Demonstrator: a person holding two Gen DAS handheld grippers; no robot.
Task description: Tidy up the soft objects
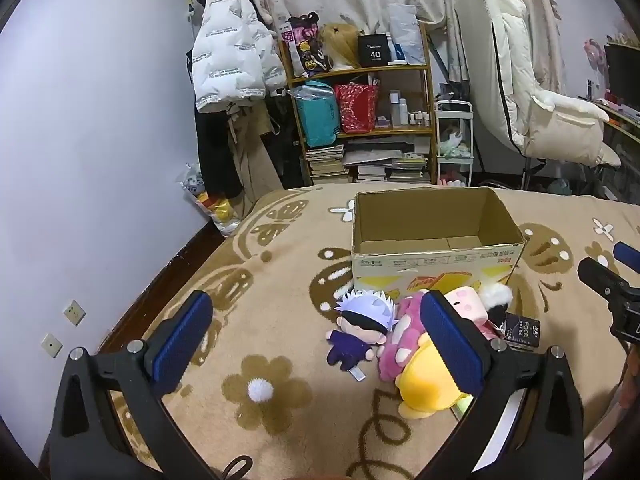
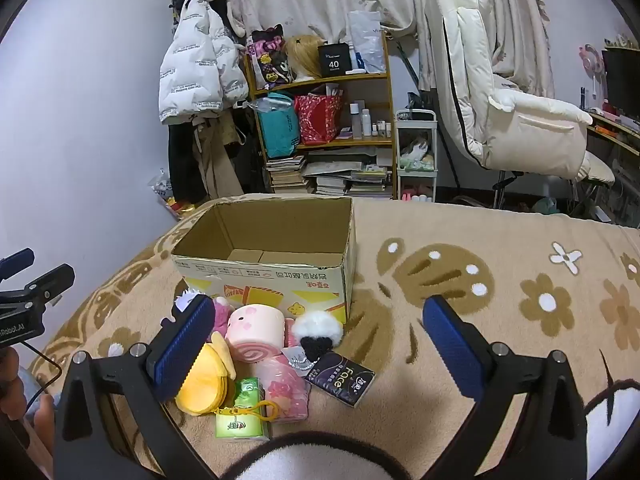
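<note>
An open, empty cardboard box (image 1: 436,256) (image 2: 264,280) stands on the bed. In front of it lies a pile of soft toys: a white-haired doll in purple (image 1: 360,330), a pink spotted plush (image 1: 400,344), a yellow plush (image 1: 428,384) (image 2: 204,380), a pink roll-cake plush (image 2: 256,334) and a white-and-black pompom (image 2: 318,332). My left gripper (image 1: 316,344) is open just above and in front of the pile. My right gripper (image 2: 318,344) is open over the pile's right side. Each gripper shows at the edge of the other's view.
A dark tissue pack (image 2: 344,376), a green tissue pack (image 2: 240,412) and a pink packet (image 2: 286,392) lie among the toys. The bed has a tan floral blanket (image 1: 280,420). A cluttered shelf (image 1: 360,112), hanging coats (image 1: 232,64) and a white chair (image 2: 512,112) stand beyond.
</note>
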